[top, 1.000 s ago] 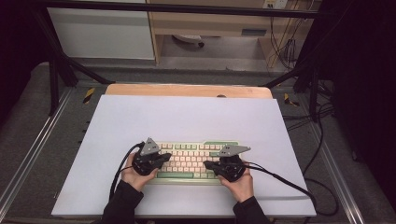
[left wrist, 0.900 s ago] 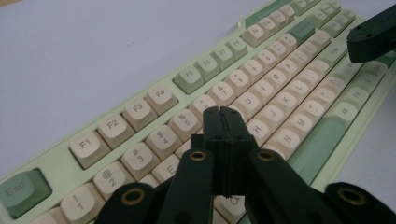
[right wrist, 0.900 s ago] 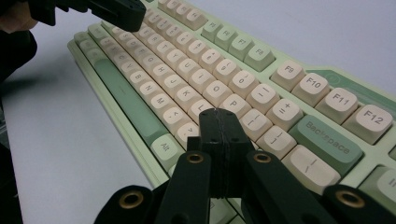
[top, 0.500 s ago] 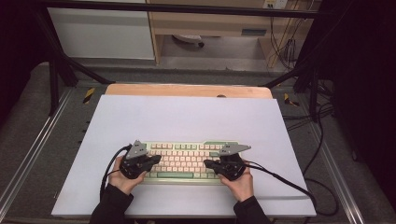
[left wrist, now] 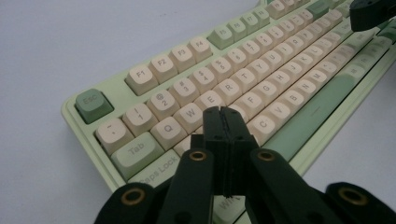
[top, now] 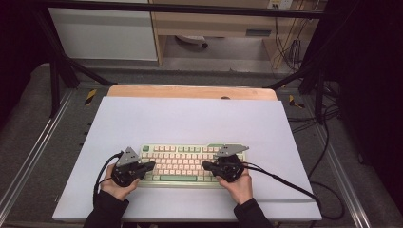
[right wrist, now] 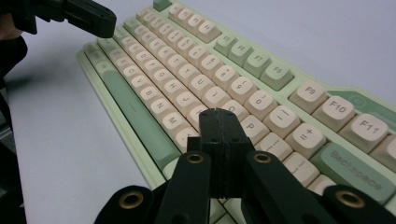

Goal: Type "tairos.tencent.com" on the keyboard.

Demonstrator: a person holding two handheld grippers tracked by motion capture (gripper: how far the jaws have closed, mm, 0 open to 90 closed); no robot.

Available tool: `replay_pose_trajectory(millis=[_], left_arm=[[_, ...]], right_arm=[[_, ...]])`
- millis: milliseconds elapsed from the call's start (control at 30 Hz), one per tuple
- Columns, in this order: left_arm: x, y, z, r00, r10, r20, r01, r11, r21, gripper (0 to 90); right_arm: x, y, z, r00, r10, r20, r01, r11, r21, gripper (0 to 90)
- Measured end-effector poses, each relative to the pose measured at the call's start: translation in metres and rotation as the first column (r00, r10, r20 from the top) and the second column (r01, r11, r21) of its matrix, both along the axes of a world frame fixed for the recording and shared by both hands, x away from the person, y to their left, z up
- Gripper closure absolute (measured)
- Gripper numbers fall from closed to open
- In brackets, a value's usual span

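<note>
A pale green keyboard with cream and green keys lies near the front of the white table. My left gripper hovers over its left end, jaws shut with nothing between them. In the left gripper view the closed tips sit above the keys near D and F of the keyboard. My right gripper is over the keyboard's right part, also shut and empty. Its tips hang above the keys near L and P of the keyboard.
The white table top stretches behind the keyboard to a wooden strip at the far edge. Black cables trail from both grippers over the table front. Metal frame rails run along both sides.
My left gripper has slid left and slightly toward the front, from over the keyboard's left keys to its left end. The right gripper has stayed where it was.
</note>
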State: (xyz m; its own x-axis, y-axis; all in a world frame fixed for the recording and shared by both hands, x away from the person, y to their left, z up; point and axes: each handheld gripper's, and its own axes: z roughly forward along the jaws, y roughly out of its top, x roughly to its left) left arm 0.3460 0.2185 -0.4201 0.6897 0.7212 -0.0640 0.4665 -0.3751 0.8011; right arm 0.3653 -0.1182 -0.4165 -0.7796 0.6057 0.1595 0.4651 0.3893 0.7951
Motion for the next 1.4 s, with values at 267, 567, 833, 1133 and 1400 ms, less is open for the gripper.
replay_pose_trajectory(millis=[267,567,833,1133,1400], left_arm=[[-0.001,0.004,-0.002,1.0000,0.003,-0.002,-0.003,1.0000,-0.005,89.8],[-0.001,0.003,-0.005,1.0000,0.000,-0.006,0.000,1.0000,-0.001,89.8],[-0.001,0.002,-0.005,0.9999,-0.007,-0.008,0.007,1.0000,-0.003,89.8],[-0.001,-0.003,-0.004,0.9998,-0.016,-0.007,0.016,0.9998,-0.008,89.8],[-0.001,-0.012,-0.003,0.9995,-0.032,-0.008,0.032,0.9995,-0.007,89.7]], right_arm=[[-0.001,0.010,-0.009,0.9997,0.022,-0.013,-0.023,0.9992,-0.033,90.0],[-0.001,0.012,-0.016,0.9994,0.027,-0.024,-0.028,0.9978,-0.060,90.0],[-0.002,0.012,-0.018,0.9994,0.028,-0.023,-0.029,0.9974,-0.066,90.0],[-0.003,0.007,-0.011,0.9998,0.019,-0.005,-0.019,0.9985,-0.052,90.0],[-0.001,-0.003,-0.005,1.0000,-0.004,0.004,0.004,0.9995,-0.033,90.0]])
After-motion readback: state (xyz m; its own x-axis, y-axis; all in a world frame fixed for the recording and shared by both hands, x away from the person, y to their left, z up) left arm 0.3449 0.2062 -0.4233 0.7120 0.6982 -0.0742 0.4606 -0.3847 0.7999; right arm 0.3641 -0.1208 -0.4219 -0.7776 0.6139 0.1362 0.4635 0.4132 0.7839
